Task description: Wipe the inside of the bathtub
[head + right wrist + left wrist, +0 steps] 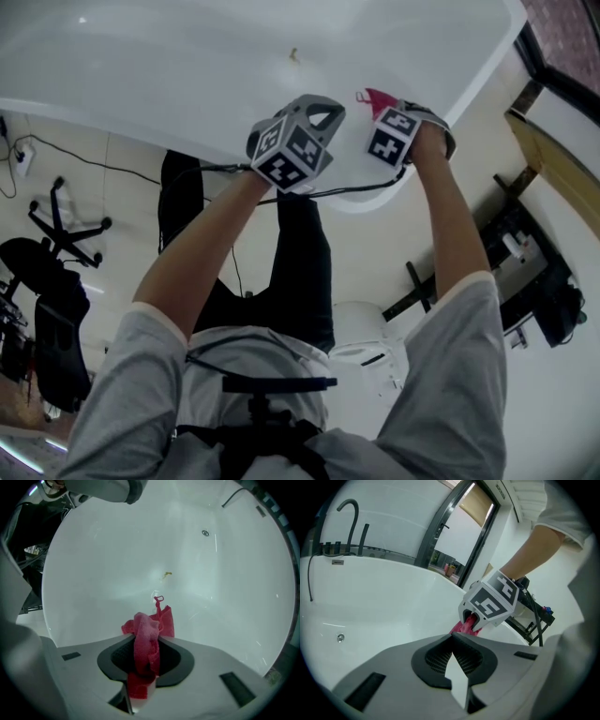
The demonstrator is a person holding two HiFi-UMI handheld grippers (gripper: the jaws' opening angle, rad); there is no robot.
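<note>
Head view. Your two arms reach over the near rim of the white bathtub (pixel 187 84). Your left gripper (pixel 319 117) and your right gripper (pixel 394 117) sit side by side above the rim, marker cubes facing up. A red cloth (pixel 378 98) shows at the tip of the right gripper, over the tub's interior. A small tan speck (pixel 292 54) lies on the tub's inner surface, beyond both grippers.

Left gripper view. The fingers of your left gripper (pixel 451 641) are pressed together at their tips, with nothing between them. Just ahead, the right gripper (pixel 471 620) carries the red cloth (pixel 464 627) over the basin. A curved faucet (pixel 349 513) stands on the far rim, and a round fitting (pixel 341 638) is set in the tub wall.

Right gripper view. The fingers of your right gripper (pixel 145 656) pinch the red cloth (pixel 147 639), whose loose end bunches up past the fingertips, over the tub floor. The basin holds only the tan speck (pixel 167 575), well beyond the cloth.
</note>
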